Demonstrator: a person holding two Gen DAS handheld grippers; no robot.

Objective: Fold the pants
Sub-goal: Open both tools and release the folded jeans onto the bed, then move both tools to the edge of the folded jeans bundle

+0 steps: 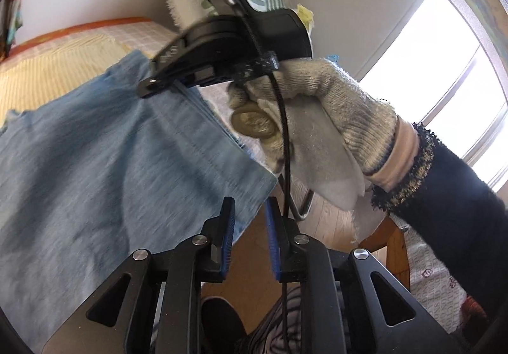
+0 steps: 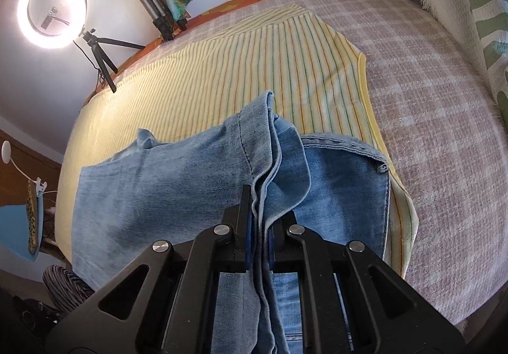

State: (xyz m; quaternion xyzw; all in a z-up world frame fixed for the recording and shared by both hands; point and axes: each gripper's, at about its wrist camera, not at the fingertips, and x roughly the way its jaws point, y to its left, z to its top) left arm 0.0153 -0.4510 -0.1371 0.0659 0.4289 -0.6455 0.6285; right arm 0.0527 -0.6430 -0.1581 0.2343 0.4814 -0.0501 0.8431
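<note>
Light blue denim pants [image 2: 158, 189] lie partly folded on a yellow striped sheet [image 2: 222, 68] on the bed. My right gripper [image 2: 261, 214] is shut on a bunched hem edge of the pants and holds it lifted above the rest. In the left wrist view the pants [image 1: 95, 163] hang as a raised sheet, and the right gripper [image 1: 158, 81], held by a gloved hand [image 1: 333, 106], pinches their upper edge. My left gripper [image 1: 249, 211] is open, its jaws apart, with the pants' lower corner just at its left finger, not clamped.
A plaid bedspread [image 2: 428, 131] covers the bed. A green patterned towel [image 2: 470, 4] hangs at the right. A ring light on a tripod [image 2: 52, 8] stands by the wall. A wooden stool [image 1: 390, 233] and wooden floor [image 1: 327, 220] show below; a bright window [image 1: 444, 68] at the right.
</note>
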